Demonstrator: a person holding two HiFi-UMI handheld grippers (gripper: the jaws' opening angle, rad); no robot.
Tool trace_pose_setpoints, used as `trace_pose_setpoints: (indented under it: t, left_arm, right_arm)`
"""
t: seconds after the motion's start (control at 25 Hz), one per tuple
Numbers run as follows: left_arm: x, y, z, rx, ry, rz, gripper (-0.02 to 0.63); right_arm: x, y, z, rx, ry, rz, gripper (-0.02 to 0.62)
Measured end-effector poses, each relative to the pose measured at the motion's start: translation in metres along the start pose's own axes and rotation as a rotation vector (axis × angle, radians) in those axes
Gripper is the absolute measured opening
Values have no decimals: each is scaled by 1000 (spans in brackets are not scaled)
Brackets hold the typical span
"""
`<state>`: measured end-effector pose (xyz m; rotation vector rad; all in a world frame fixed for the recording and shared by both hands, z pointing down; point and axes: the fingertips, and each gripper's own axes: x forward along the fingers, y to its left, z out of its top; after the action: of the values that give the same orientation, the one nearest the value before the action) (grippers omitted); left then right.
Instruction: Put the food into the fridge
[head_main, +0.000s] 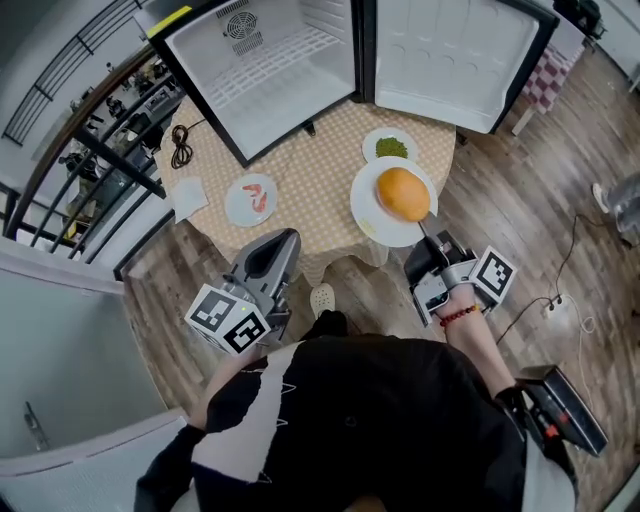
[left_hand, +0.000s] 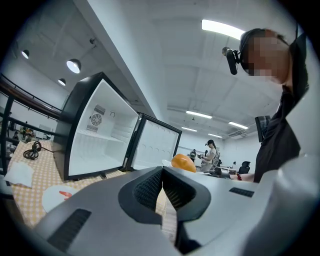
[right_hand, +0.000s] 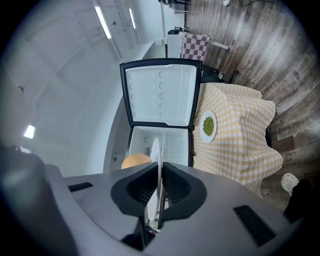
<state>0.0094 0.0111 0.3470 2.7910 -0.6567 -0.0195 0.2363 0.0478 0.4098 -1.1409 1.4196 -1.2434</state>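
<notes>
Left gripper (head_main: 284, 240) closed empty, right gripper (head_main: 430, 234) clamping orange-food plate (head_main: 368, 202), green-food plate (head_main: 373, 150), red-food plate (head_main: 240, 207), three plates, one open fridge (head_main: 270, 80)

Wood-plank floor (head_main: 510, 215) around the checked-cloth table (head_main: 320, 190), black railing (head_main: 110, 154) beside it, strip lights (left_hand: 220, 28) on the ceiling above.

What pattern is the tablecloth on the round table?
The tablecloth is yellow-and-white checked, clearest in the right gripper view.
</notes>
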Motion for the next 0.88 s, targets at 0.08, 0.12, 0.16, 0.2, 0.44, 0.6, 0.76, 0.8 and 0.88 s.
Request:
trace_pose_setpoints:
  t: [0.08, 0.12, 0.16, 0.2, 0.44, 0.6, 0.76, 0.8, 0.88]
  left_arm:
    - [11, 17, 4, -12, 10, -7, 14]
    - [17, 25, 7, -15, 15, -11, 14]
    - [22, 33, 10, -17, 19, -14, 14]
    - [27, 41, 13, -18, 22, -18, 14]
    - [54, 87, 29, -28, 26, -24, 14]
    - [62, 111, 31, -27, 39, -32, 14]
    - [69, 131, 41, -24, 42, -42, 14]
    - [70, 136, 45, -21, 38, -44, 14]
    - [73, 147, 51, -15, 31, -49, 14]
  right_arm:
    - [19, -3, 3, 5, -3, -12, 28]
    - [29, -3, 4, 7, -4, -17, 28]
    - [38, -3, 5, 8, -3, -21, 28]
    - [48, -3, 5, 8, -2, -22, 28]
    - [104, -3, 12, 10, 7, -30, 28]
    - [127, -4, 15, 8, -7, -34, 28]
    - [148, -1, 16, 9, -23, -32, 28]
    - [153, -1, 16, 8, -27, -32, 28]
    - [161, 0, 15, 6, -35, -32, 28]
